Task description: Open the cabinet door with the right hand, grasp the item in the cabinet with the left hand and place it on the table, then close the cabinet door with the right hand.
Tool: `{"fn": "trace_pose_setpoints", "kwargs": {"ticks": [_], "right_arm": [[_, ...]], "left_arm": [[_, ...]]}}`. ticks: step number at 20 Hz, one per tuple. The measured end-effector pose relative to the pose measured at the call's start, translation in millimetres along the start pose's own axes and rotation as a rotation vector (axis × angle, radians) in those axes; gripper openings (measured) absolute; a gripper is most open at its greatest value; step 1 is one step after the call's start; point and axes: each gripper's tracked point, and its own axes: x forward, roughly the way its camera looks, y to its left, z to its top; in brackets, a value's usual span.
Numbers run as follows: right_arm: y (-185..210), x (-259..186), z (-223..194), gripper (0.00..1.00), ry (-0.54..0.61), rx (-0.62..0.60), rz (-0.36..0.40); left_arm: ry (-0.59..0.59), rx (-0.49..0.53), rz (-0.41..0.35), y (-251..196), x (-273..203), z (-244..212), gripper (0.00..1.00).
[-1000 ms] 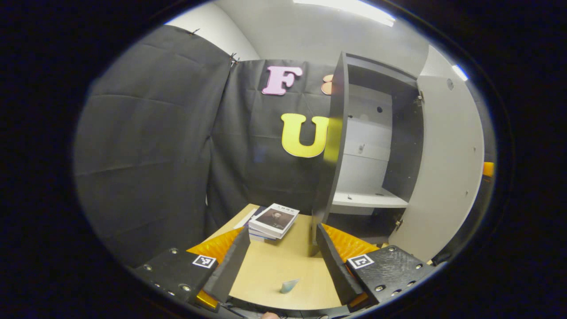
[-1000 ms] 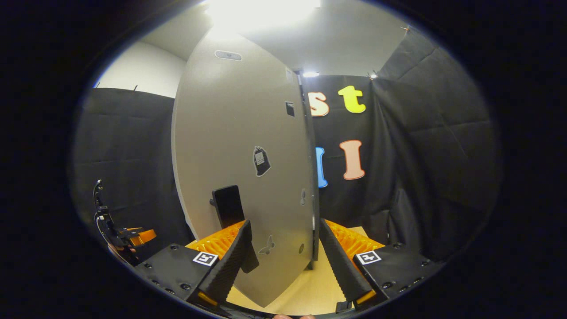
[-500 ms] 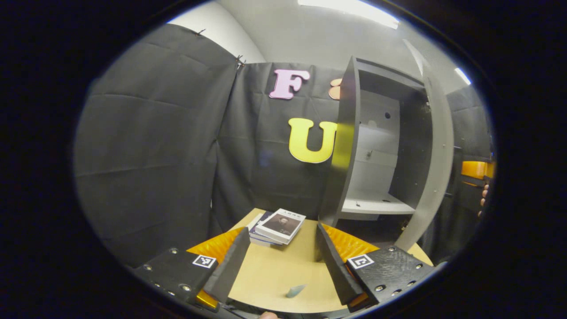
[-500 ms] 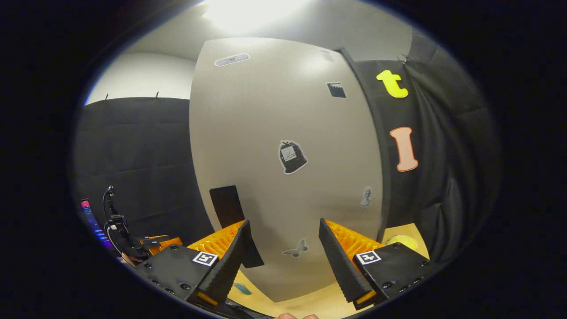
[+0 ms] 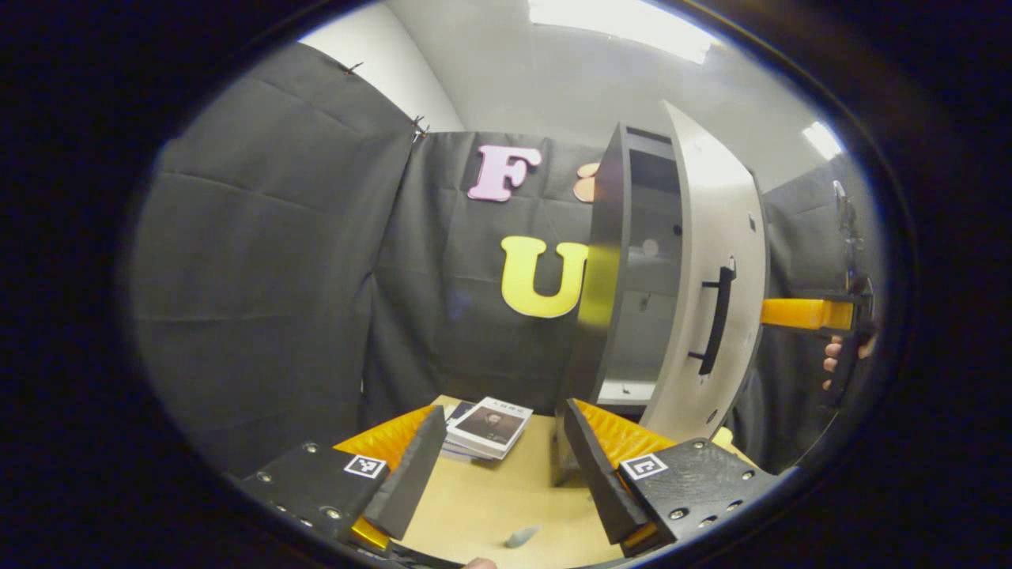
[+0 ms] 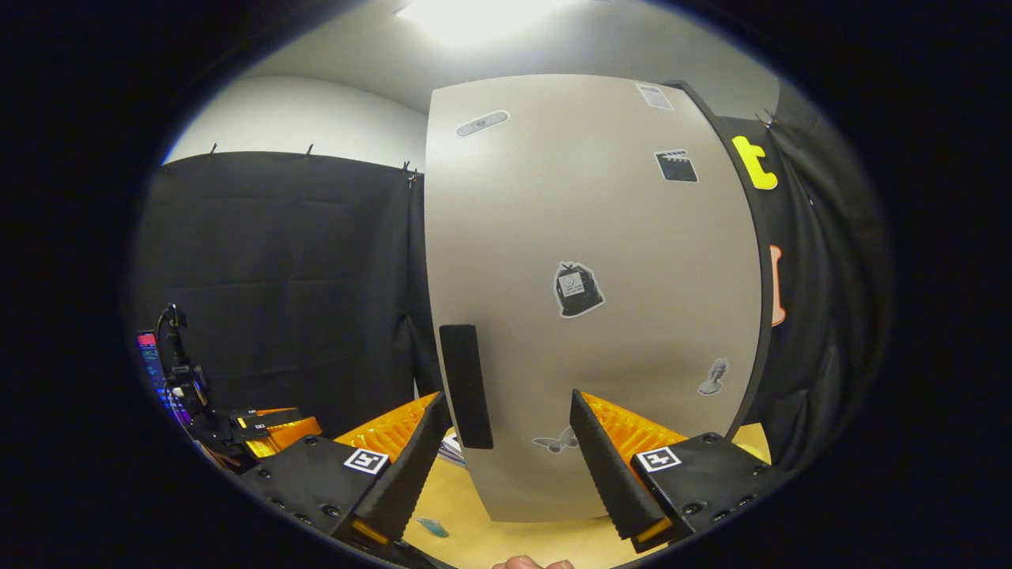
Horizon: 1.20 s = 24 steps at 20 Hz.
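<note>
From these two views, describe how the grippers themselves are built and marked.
Left gripper: two wedge-shaped fingers on black, textured blocks studded with screws, each block carrying a small square black-and-white tag, with ribbed orange panels behind. Right gripper has the same build. Seen from afar in the left gripper view, it has an orange body.

There is one cabinet (image 5: 609, 261), and it has one door (image 6: 585, 300) with one long black handle (image 5: 715, 320). On the face of that door I count six stickers (image 6: 577, 288): one near the top edge at the left, one at the top right corner, one just below that, one in the middle, one low at the right, and one butterfly shape at the bottom. One table (image 5: 490, 506) stands under it all. On the table lies one short stack of books (image 5: 486, 427); how many are in it I cannot tell. One small pale scrap (image 5: 520, 538) lies on the tabletop. Two grippers are about: the left gripper (image 5: 498, 466) and the right gripper (image 6: 506, 450), each with two fingers.
</note>
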Motion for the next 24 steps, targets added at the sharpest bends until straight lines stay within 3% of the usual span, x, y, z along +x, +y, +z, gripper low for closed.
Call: {"fn": "trace_pose_setpoints", "kwargs": {"ticks": [5, 11, 12, 14, 16, 19, 24], "right_arm": [[-13, -15, 20, 0.98, -0.063, -0.022, -0.137], [-29, -33, 35, 0.98, -0.143, 0.022, -0.251], [-42, -40, 39, 0.98, -0.15, 0.03, -0.265], [-67, -50, 42, 0.98, -0.159, 0.032, -0.291], [-90, -58, 46, 0.98, -0.17, 0.043, -0.306], [-124, -67, 49, 0.97, -0.175, 0.088, -0.317], [-180, -91, 31, 0.98, -0.143, 0.13, -0.422]], "left_arm": [[-0.011, -0.025, -0.059, -20, 12, 6, 0.89], [-0.034, -0.025, -0.093, -47, 24, 25, 0.94], [-0.036, -0.024, -0.098, -54, 24, 29, 0.89], [-0.05, -0.022, -0.095, -66, 27, 41, 0.94], [-0.064, -0.016, -0.072, -77, 30, 51, 0.89], [-0.066, -0.034, -0.067, -100, 33, 51, 0.92], [-0.061, -0.071, -0.05, -123, 42, 55, 0.89]]}}
